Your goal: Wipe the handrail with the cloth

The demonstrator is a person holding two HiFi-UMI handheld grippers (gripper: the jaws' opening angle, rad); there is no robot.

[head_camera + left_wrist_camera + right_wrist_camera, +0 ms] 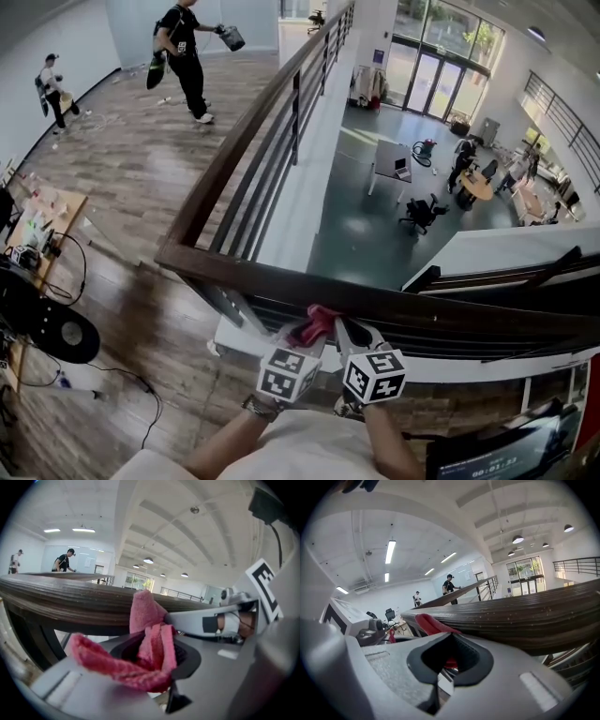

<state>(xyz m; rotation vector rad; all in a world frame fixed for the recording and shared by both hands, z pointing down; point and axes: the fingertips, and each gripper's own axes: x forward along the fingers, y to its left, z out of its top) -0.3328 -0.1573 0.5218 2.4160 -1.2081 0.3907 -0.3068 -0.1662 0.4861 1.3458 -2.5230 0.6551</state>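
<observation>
At the balcony edge, the handrail (450, 314) runs crosswise just ahead of both tongs, with its corner to the left and a long bare run to the right. The left tongs (312, 337) are clamped on the bunched pink cloth (321, 321), which touches the handrail's near edge. The right tongs (350, 333), just beside, are closed too. Cloth shows in their hollow, but I cannot tell if it is pinched. The wipe should slide sideways along the handrail.

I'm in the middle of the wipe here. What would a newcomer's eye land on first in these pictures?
The pink cloth stands out first. It is bunched at the bottom centre of the head view, pinched by the left gripper and the right gripper against the dark wooden handrail. Beyond the rail the view drops to a lower floor with a white table, and a person in black stands at the upper left.
</observation>
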